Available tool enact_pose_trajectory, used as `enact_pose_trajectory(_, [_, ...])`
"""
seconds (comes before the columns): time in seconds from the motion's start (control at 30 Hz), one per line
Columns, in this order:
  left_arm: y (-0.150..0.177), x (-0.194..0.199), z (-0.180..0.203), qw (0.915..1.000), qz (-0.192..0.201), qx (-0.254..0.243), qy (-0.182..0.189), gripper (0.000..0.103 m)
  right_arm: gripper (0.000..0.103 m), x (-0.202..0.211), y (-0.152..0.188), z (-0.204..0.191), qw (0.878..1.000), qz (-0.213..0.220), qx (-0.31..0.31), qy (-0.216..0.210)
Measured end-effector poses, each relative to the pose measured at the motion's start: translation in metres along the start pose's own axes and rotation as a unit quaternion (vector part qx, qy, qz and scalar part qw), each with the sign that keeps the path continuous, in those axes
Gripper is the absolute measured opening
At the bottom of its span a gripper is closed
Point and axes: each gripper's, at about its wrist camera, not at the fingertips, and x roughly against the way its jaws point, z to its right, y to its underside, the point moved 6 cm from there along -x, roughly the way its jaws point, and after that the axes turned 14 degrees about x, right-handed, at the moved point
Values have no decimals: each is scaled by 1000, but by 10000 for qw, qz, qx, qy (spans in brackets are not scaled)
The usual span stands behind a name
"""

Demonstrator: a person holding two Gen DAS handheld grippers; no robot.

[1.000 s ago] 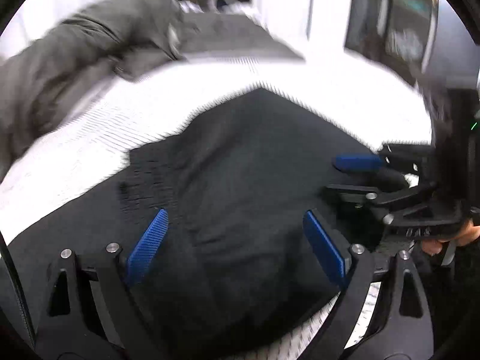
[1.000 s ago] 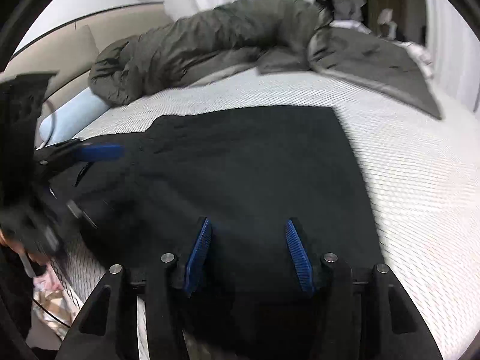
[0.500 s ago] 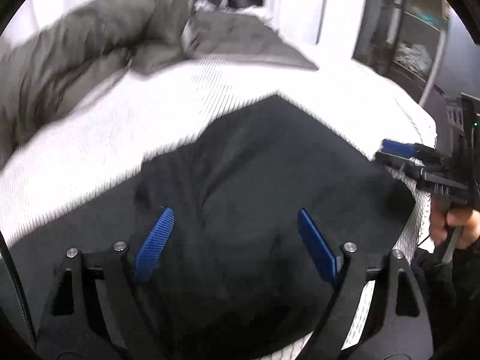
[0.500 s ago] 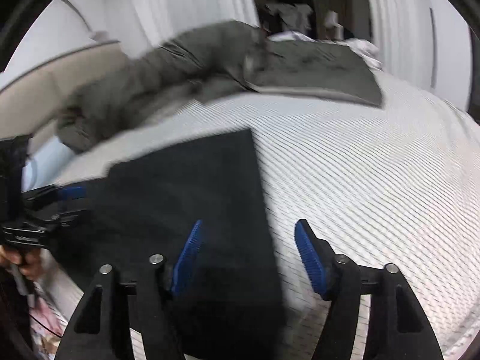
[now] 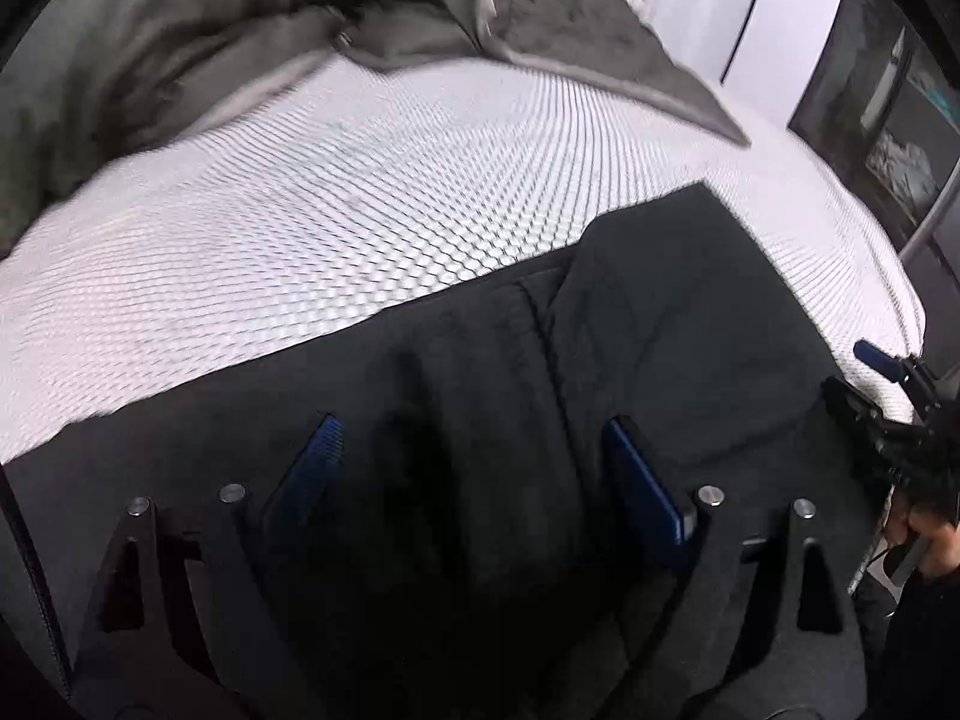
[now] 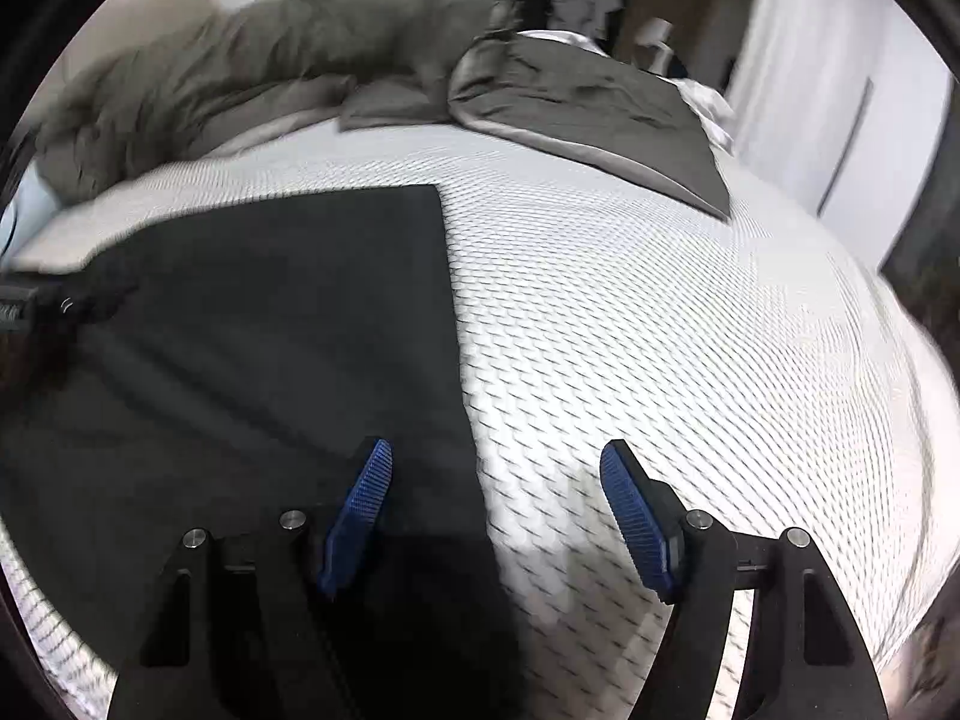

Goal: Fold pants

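The black pants (image 5: pixel 630 324) lie folded flat on the white textured mattress (image 5: pixel 360 198); in the right wrist view the pants (image 6: pixel 270 330) fill the left half, with a straight right edge. My left gripper (image 5: pixel 474 456) is open and empty, hovering just over the dark cloth. My right gripper (image 6: pixel 495 480) is open and empty, straddling the pants' right edge: its left finger is over cloth, its right finger over bare mattress (image 6: pixel 660 330). The right gripper also shows at the right edge of the left wrist view (image 5: pixel 888 396).
A crumpled grey duvet (image 6: pixel 312 60) lies along the far side of the bed, also in the left wrist view (image 5: pixel 210 30). White curtains and a door (image 6: pixel 840 72) stand behind. Dark shelving (image 5: pixel 888 90) stands to the right of the bed.
Both grippers have moved apart: the left swung left along the pants, the right moved to the pants' right edge and opened wider. The pants lie still.
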Motion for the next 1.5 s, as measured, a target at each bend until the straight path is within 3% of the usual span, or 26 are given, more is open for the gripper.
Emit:
enact_pose_trajectory(0.07, [12, 29, 4, 9991, 392, -139, -107, 87, 73, 16, 3, 0, 9993, 247, -91, -250])
enact_pose_trajectory(0.13, [38, 55, 23, 9970, 611, -469, 67, 88, 73, 40, 7, -15, 9972, 566, 61, -490])
enact_pose_trajectory(0.2, [69, 64, 45, 9931, 568, -999, 229, 90, 73, 48, 8, -35, 9944, 662, 218, -797])
enact_pose_trajectory(0.27, [92, 51, 47, 9906, 380, -1310, -128, 90, 73, 45, 13, -58, 9932, 525, 399, -955])
enact_pose_trajectory(0.3, [98, 41, 41, 9919, 245, -1221, -263, 90, 73, 42, 19, -64, 9939, 436, 478, -899])
enact_pose_trajectory(0.37, [107, 39, 21, 9986, 37, -529, 78, 90, 72, 38, 30, -58, 9942, 409, 239, -967])
enact_pose_trajectory(0.4, [108, 46, 6, 9996, 79, -115, 236, 90, 72, 38, 36, -51, 9940, 407, -27, -1013])
enact_pose_trajectory(0.53, [120, 90, -34, 9966, 410, 547, 452, 90, 75, 45, 45, -30, 9968, 387, -363, -593])
enact_pose_trajectory(0.6, [124, 119, -63, 9936, 759, 832, 29, 90, 77, 57, 45, -30, 9956, 549, -405, -642])
enact_pose_trajectory(0.7, [132, 158, -118, 9790, 1200, 1616, -321, 92, 84, 81, 43, -33, 9927, 868, -464, -692])
enact_pose_trajectory(0.83, [133, 167, -205, 9473, 1196, 2942, -429, 92, 84, 99, 47, -38, 9880, 1042, -601, -965])
enact_pose_trajectory(0.87, [136, 163, -224, 9375, 1122, 3271, -386, 90, 84, 100, 43, -41, 9874, 1059, -608, -1003])
enact_pose_trajectory(0.93, [132, 152, -252, 9191, 1103, 3782, 45, 86, 84, 104, 47, -41, 9870, 1094, -575, -1029])
enact_pose_trajectory(1.0, [122, 144, -270, 9042, 1224, 4085, 246, 78, 84, 108, 54, -41, 9871, 1094, -544, -1037])
enact_pose_trajectory(1.03, [115, 141, -277, 8986, 1256, 4198, 201, 58, 84, 112, 60, -41, 9870, 1092, -555, -1041])
enact_pose_trajectory(1.07, [108, 136, -282, 8955, 1262, 4264, 171, 27, 84, 117, 68, -39, 9866, 1096, -585, -1054])
enact_pose_trajectory(1.1, [102, 132, -285, 8940, 1220, 4310, 129, 11, 84, 118, 71, -38, 9863, 1098, -610, -1067])
enact_pose_trajectory(1.13, [97, 131, -286, 8951, 1175, 4301, 75, 4, 84, 117, 73, -37, 9861, 1094, -642, -1073])
enact_pose_trajectory(1.17, [91, 134, -283, 8979, 1256, 4220, 27, 2, 84, 114, 73, -35, 9860, 1090, -663, -1070])
enact_pose_trajectory(1.23, [71, 148, -263, 9160, 1547, 3695, -222, 2, 84, 113, 76, -29, 9857, 1100, -716, -1056])
enact_pose_trajectory(1.27, [59, 161, -242, 9270, 1733, 3311, -309, 1, 84, 112, 77, -27, 9853, 1114, -742, -1058])
enact_pose_trajectory(1.33, [41, 181, -204, 9391, 1929, 2836, -230, 1, 84, 110, 77, -23, 9843, 1137, -817, -1076])
enact_pose_trajectory(1.5, [-12, 212, -65, 9621, 2267, 1499, 223, 1, 84, 111, 78, -13, 9826, 1202, -950, -1052])
